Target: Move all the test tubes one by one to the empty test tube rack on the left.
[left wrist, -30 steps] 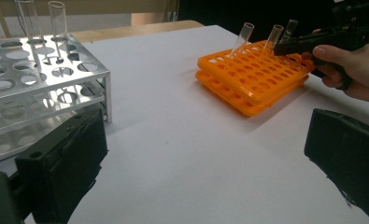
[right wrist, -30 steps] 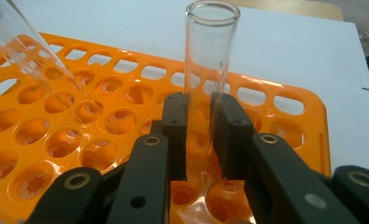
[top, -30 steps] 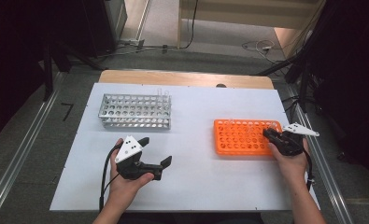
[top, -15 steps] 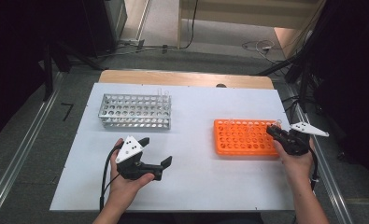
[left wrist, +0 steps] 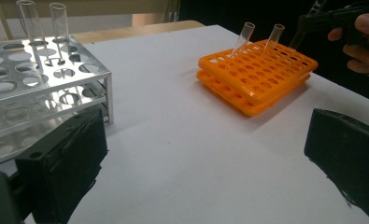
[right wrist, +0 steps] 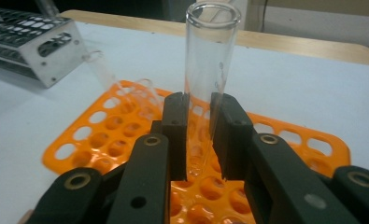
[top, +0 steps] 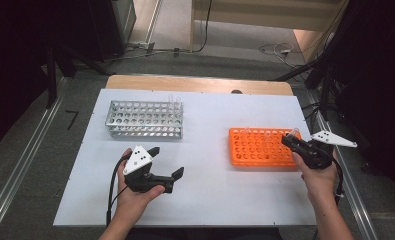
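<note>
Over orange rack [right wrist: 285,140], R claw [right wrist: 198,135] grips glass tube [right wrist: 210,60].

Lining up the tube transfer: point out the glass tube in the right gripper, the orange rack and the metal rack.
glass tube [right wrist: 210,60]: right gripper view, upper wall above the fingers.
orange rack [top: 257,147]: high view, middle of its top plate.
metal rack [top: 145,116]: high view, middle of its top plate.

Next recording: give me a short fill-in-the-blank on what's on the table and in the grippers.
The right gripper is shut on a clear ____.
It is held over the rack coloured ____.
The metal rack holds ____ upright tubes.
The left gripper has its jaws ____.

Missing words: test tube; orange; two; open
</note>
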A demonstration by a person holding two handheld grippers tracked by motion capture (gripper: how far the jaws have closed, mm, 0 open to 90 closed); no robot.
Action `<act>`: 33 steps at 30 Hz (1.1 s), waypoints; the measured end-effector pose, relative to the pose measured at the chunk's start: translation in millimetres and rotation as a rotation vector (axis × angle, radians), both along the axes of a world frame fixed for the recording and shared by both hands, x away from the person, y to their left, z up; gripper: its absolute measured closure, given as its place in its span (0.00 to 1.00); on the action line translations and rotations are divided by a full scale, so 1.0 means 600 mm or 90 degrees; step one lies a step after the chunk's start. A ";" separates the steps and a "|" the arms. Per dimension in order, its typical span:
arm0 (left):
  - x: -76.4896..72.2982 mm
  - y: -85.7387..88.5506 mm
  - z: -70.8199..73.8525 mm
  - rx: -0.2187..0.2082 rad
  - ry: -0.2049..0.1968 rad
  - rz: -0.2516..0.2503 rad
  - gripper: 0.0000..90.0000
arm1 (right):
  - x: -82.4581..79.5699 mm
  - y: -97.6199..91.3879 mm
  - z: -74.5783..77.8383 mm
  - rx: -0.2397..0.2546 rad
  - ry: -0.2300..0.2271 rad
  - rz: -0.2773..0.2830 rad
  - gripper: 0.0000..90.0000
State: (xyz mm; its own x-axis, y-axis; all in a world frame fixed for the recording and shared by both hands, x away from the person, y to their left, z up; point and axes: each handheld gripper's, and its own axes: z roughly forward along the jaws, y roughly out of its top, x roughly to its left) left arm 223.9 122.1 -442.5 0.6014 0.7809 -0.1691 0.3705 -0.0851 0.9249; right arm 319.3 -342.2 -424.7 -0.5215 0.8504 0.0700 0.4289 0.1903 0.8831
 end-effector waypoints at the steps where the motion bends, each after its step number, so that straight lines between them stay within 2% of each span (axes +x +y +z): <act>1: 0.000 0.000 0.000 0.000 0.000 0.000 0.00 | -0.003 0.004 0.003 0.000 -0.002 0.007 0.82; 18: -0.004 -0.004 0.005 -0.003 -0.006 -0.003 0.00 | -0.051 0.099 0.032 0.018 -0.002 0.154 0.82; 33: -0.007 -0.014 0.011 -0.003 -0.011 -0.015 0.00 | -0.077 0.168 0.022 0.019 0.009 0.241 0.82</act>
State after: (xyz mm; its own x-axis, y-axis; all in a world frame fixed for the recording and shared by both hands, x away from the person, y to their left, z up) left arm 219.8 114.0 -436.1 0.6228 0.7653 -0.1629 0.3529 -0.0890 0.9314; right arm 273.2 -241.5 -411.2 -0.7973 0.5949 0.1018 0.3459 0.3121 0.8848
